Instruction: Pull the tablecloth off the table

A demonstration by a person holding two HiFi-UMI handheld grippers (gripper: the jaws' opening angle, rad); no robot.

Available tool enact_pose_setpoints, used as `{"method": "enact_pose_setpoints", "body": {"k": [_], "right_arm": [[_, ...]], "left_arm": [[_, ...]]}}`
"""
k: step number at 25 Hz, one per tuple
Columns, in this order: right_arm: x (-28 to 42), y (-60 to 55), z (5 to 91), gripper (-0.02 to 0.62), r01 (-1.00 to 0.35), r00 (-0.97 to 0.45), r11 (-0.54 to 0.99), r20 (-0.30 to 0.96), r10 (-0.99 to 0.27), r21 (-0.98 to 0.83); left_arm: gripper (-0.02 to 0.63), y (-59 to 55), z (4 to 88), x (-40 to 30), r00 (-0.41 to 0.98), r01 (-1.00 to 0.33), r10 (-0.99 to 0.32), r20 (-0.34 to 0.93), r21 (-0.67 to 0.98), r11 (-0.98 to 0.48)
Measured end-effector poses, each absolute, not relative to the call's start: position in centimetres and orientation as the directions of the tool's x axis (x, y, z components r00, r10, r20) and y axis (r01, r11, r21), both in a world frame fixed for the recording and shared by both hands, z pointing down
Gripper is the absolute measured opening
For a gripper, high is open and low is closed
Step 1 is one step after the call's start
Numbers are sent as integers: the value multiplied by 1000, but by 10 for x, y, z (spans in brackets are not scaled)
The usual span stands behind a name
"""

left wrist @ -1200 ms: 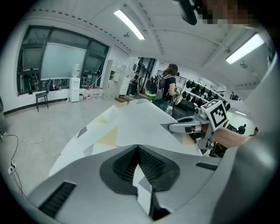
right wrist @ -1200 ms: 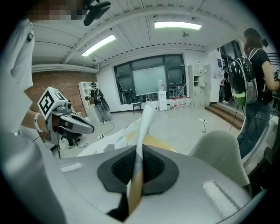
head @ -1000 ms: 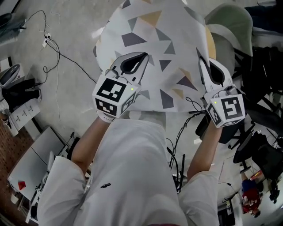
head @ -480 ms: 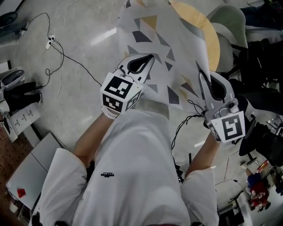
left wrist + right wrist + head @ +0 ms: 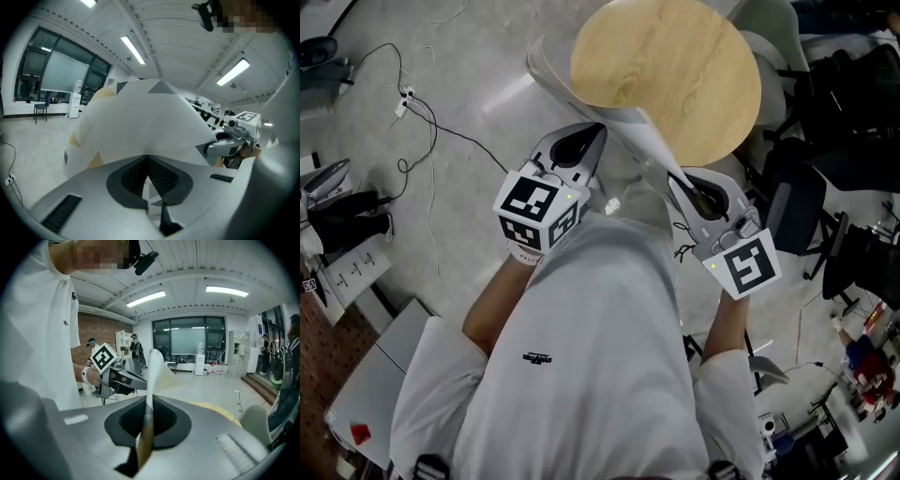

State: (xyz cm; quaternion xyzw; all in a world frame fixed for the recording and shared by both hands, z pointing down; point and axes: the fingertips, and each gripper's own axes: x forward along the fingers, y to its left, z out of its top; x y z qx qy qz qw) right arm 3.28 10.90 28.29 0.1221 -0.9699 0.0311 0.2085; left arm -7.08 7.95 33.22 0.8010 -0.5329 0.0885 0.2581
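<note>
The round wooden table (image 5: 675, 75) shows its bare top. The white tablecloth (image 5: 639, 139) with grey and tan triangles is bunched into a narrow strip along the table's near edge, hanging between my two grippers. My left gripper (image 5: 589, 136) is shut on the cloth, which billows in front of it in the left gripper view (image 5: 140, 122). My right gripper (image 5: 677, 184) is shut on a thin fold of the cloth (image 5: 152, 376), just off the table's near rim. Both grippers are close to the person's chest.
Cables (image 5: 422, 112) trail over the concrete floor at the left. Black office chairs (image 5: 834, 103) and a pale chair (image 5: 773, 28) crowd the table's right side. A grey case (image 5: 384, 366) lies at the lower left.
The cloth has slid off the table toward the person, baring the wooden top. Both grippers drew back to the body and closer together, still holding the cloth.
</note>
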Motion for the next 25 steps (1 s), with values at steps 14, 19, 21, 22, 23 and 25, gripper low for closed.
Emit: {"method": "enact_pose_setpoints", "body": {"k": [14, 19, 21, 22, 23, 25], "right_arm": [[66, 162, 272, 17, -202, -883, 977, 444, -153, -64], [74, 162, 256, 18, -169, -911, 981, 394, -120, -92], [73, 164, 252, 18, -152, -917, 983, 385, -103, -99], [72, 164, 251, 18, -144, -919, 984, 382, -95, -101], [71, 164, 250, 18, -136, -922, 985, 377, -88, -103], [73, 162, 249, 18, -126, -928, 986, 365, -77, -112]], "left_arm": [[6, 149, 331, -35, 402, -906, -795, 454, 321, -275], [6, 138, 325, -17, 376, -919, -804, 461, 294, -261], [6, 139, 322, -16, 365, -923, -812, 456, 291, -251], [6, 139, 321, -16, 359, -925, -816, 453, 292, -244], [6, 139, 320, -17, 352, -927, -820, 452, 293, -236], [6, 136, 320, -15, 340, -930, -825, 452, 290, -224]]}}
